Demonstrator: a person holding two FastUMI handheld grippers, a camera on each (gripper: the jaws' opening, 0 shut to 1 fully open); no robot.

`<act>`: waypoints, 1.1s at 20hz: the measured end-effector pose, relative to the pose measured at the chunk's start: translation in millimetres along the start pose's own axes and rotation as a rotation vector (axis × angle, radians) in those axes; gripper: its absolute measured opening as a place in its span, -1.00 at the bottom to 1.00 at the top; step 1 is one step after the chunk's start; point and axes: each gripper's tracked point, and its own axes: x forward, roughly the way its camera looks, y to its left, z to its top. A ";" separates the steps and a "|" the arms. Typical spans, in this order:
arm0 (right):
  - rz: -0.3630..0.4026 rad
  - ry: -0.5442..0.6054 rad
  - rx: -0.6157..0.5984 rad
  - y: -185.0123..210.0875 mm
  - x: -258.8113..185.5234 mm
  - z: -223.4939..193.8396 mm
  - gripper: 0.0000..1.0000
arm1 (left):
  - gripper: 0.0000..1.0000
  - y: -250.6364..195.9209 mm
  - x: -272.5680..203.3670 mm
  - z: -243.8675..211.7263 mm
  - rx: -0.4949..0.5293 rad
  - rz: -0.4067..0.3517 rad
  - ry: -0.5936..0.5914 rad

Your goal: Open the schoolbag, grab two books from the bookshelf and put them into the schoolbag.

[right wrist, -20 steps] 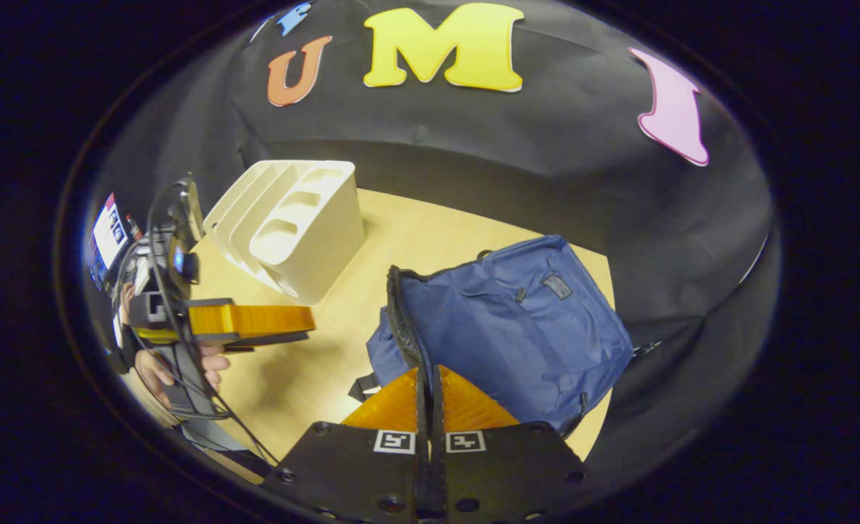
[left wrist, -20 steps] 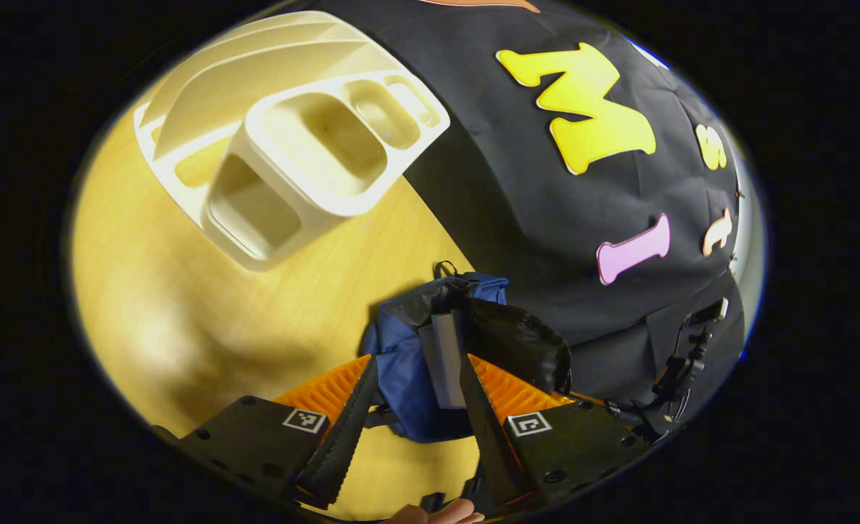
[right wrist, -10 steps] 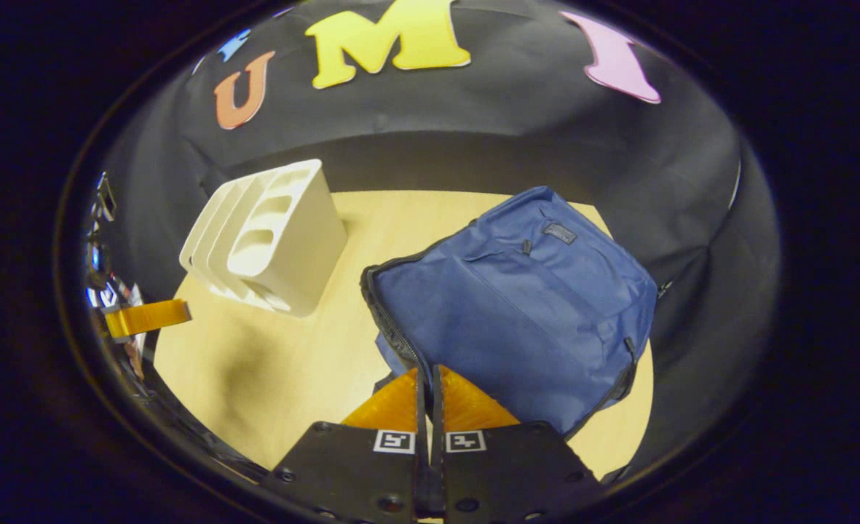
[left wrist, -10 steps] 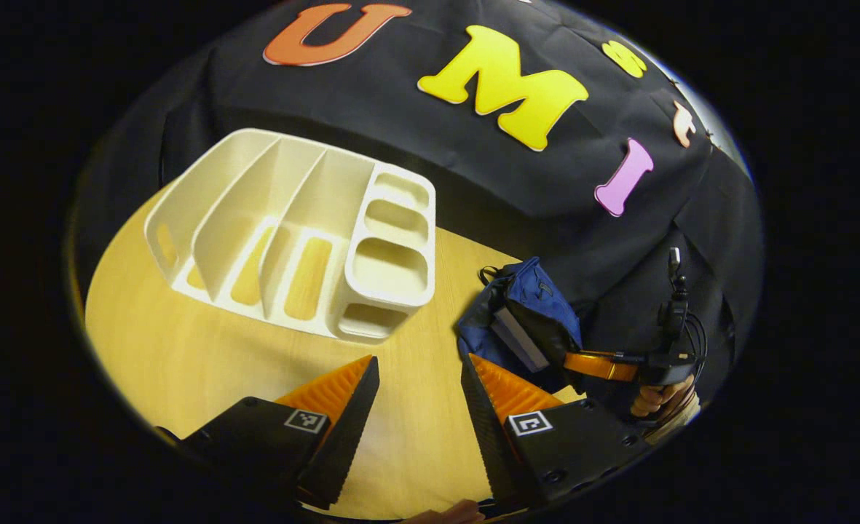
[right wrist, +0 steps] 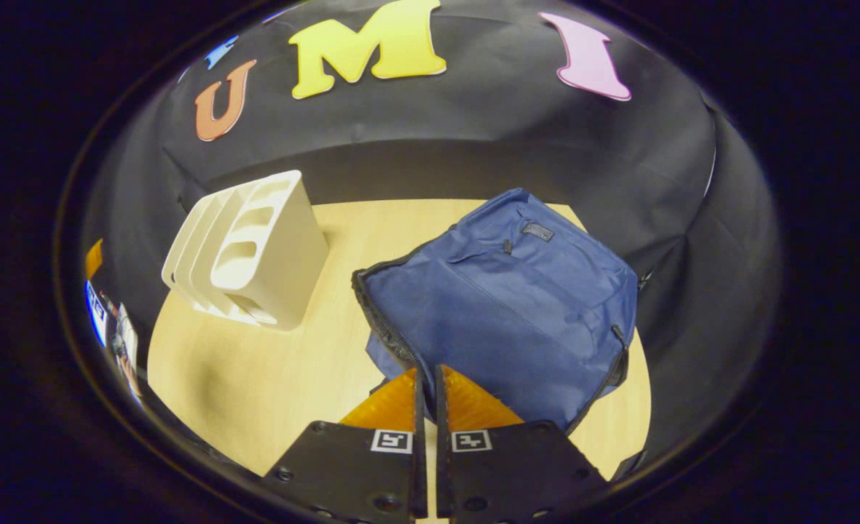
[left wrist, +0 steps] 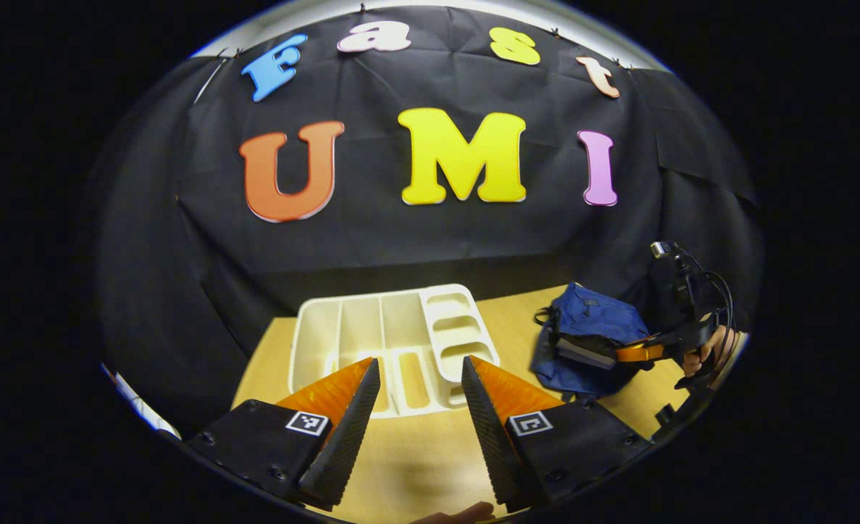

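Left gripper view looks level across the table (left wrist: 430,466) toward the white bookshelf (left wrist: 393,349), which sits at the middle of the far side with its slots facing up and no book visible in any of them. The left gripper (left wrist: 419,378) hovers just in front of the bookshelf with its two fingers spread well apart and nothing between them, a stance that suits a claw with nothing to carry. To the right of the bookshelf lies the blue schoolbag (left wrist: 590,342), and at the bag's open mouth a flat grey edge that looks like a book (left wrist: 586,353) pokes out. The right gripper (left wrist: 637,353), held by a hand (left wrist: 706,356), reaches in at that mouth from the side away from the bookshelf, apparently to keep the flap lifted so the opening stays clear. Right gripper view looks down over the same schoolbag (right wrist: 502,313), which lies on its side to the right of the bookshelf (right wrist: 255,255), zipper undone along the edge nearest the shelf. The right gripper (right wrist: 427,386) has its fingers drawn nearly together, only a thin slit between them, right at the lower end of the zipper edge; whether they pinch the fabric or merely rest beside it I cannot tell from here. Judging from the bare shelf and the book at the bag's mouth, the loading looks close to done, though I can confirm only one book.
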 end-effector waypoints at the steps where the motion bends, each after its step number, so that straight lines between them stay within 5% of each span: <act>1: 0.000 -0.006 -0.003 2.3 -2.2 0.3 -0.90 | 0.50 3.6 -10.4 16.1 0.016 0.011 -0.044; 5: 0.001 0.004 -0.005 1.0 -5.0 -1.6 -0.82 | 0.66 27.0 -43.1 57.6 0.054 0.083 -0.117; 8: 0.015 0.001 -0.007 2.2 -8.8 -0.3 -0.60 | 0.78 40.8 -52.1 67.8 -0.012 0.137 -0.133; 9: 0.013 0.001 -0.018 1.5 -10.8 1.4 -0.71 | 0.88 38.9 -56.2 68.0 -0.033 0.127 -0.129; 11: 0.028 0.000 -0.031 3.8 -17.6 2.0 -0.63 | 1.00 42.7 -60.9 75.1 -0.061 0.153 -0.149; 13: 0.046 -0.027 -0.054 4.7 -29.5 8.7 -0.24 | 0.99 42.2 -70.0 82.2 -0.073 0.182 -0.169; 16: 0.074 -0.069 -0.085 6.9 -51.7 17.1 0.62 | 0.99 42.8 -86.1 94.6 -0.090 0.220 -0.204; 18: 0.056 -0.106 -0.100 0.5 -69.6 26.5 0.94 | 0.99 38.7 -92.8 101.0 -0.119 0.231 -0.220; 22: 0.028 -0.247 -0.090 -4.4 -122.1 60.8 0.94 | 0.99 31.5 -99.3 113.1 -0.164 0.250 -0.232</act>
